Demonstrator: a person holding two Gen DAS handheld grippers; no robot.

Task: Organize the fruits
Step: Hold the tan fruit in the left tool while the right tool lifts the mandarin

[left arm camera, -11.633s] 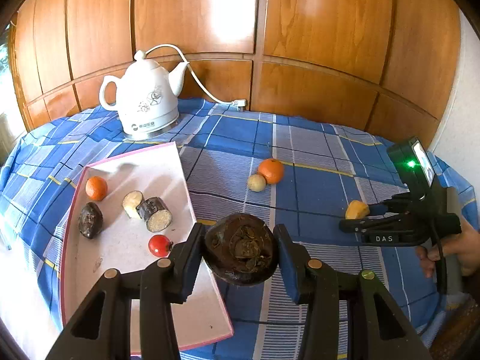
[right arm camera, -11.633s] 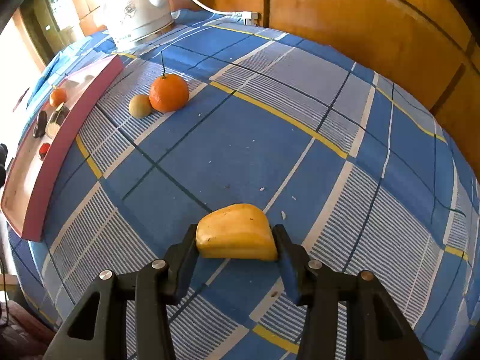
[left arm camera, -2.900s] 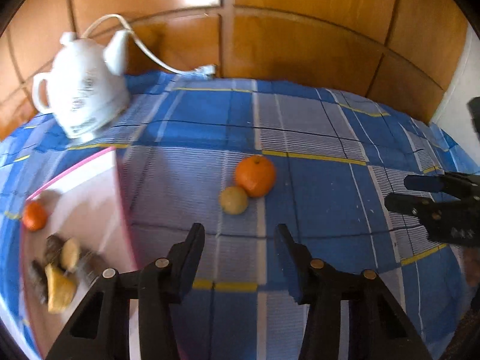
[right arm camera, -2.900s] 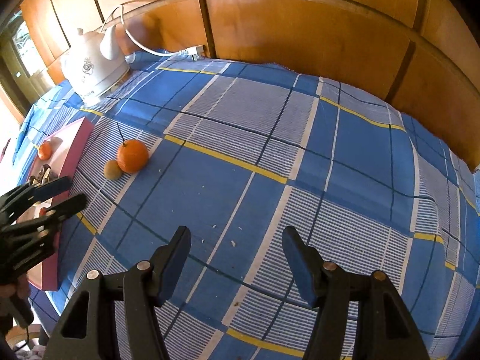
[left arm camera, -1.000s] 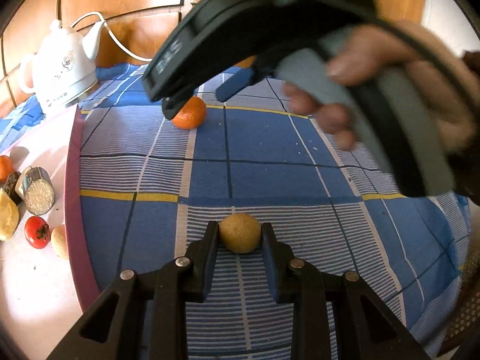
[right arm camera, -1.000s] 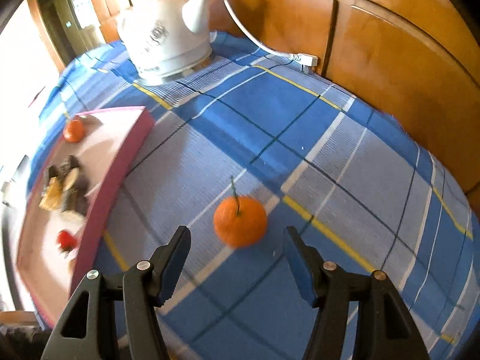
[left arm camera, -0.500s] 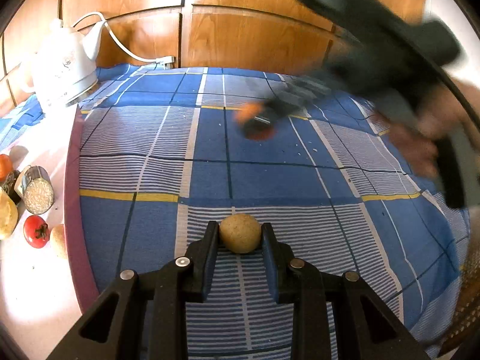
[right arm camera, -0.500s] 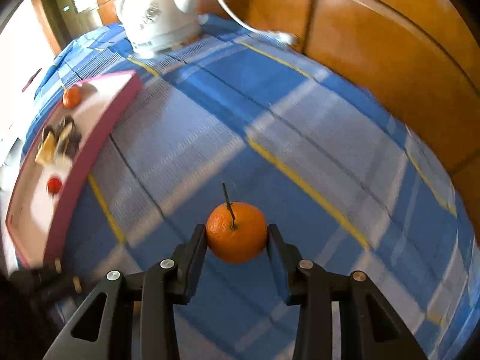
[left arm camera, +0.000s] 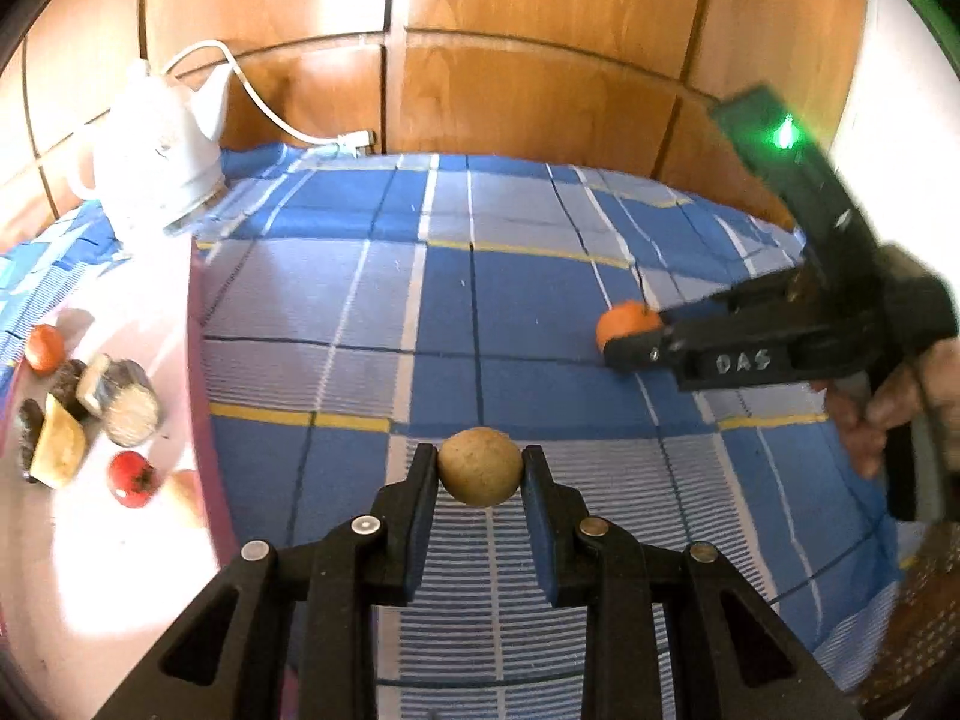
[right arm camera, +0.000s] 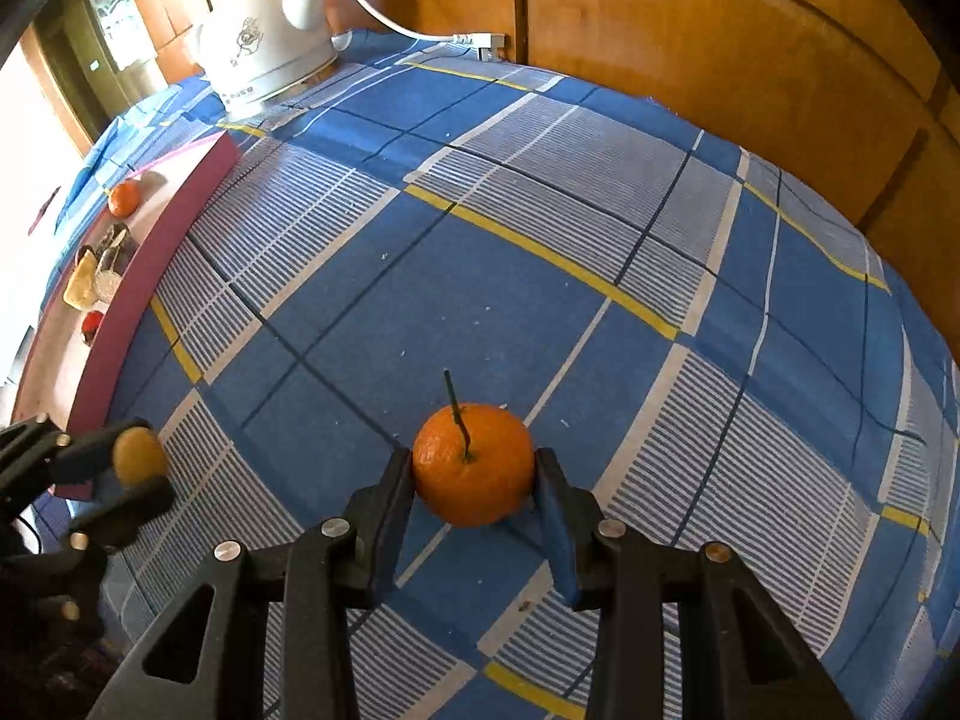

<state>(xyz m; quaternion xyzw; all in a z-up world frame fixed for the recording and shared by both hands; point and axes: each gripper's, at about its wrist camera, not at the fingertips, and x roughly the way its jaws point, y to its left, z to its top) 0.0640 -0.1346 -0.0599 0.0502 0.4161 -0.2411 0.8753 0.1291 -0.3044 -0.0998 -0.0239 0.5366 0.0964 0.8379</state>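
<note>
My left gripper (left arm camera: pixel 479 474) is shut on a small round tan fruit (left arm camera: pixel 479 474), held over the blue checked tablecloth; the same fruit (right arm camera: pixel 140 456) shows at the lower left of the right wrist view. My right gripper (right arm camera: pixel 474 465) is shut on an orange mandarin (right arm camera: pixel 474 463) with a thin stem, both pads pressed against its sides. In the left wrist view that mandarin (left arm camera: pixel 624 327) peeks out from the right gripper's fingertips at the right. A pink-rimmed white tray (left arm camera: pixel 198 396) at the left holds several fruits, among them a small red one (left arm camera: pixel 133 479) and a small orange one (left arm camera: pixel 44 348).
A white electric kettle (left arm camera: pixel 159 171) with its cord stands at the back left near the wood-panelled wall. The tray's rim (right arm camera: pixel 138 294) lies left of both grippers. A person's hand (left arm camera: pixel 900 402) holds the right gripper at the right edge.
The right gripper closed on the mandarin and carried it to the right, away from the tray. The left gripper stayed shut on the tan fruit and hardly moved.
</note>
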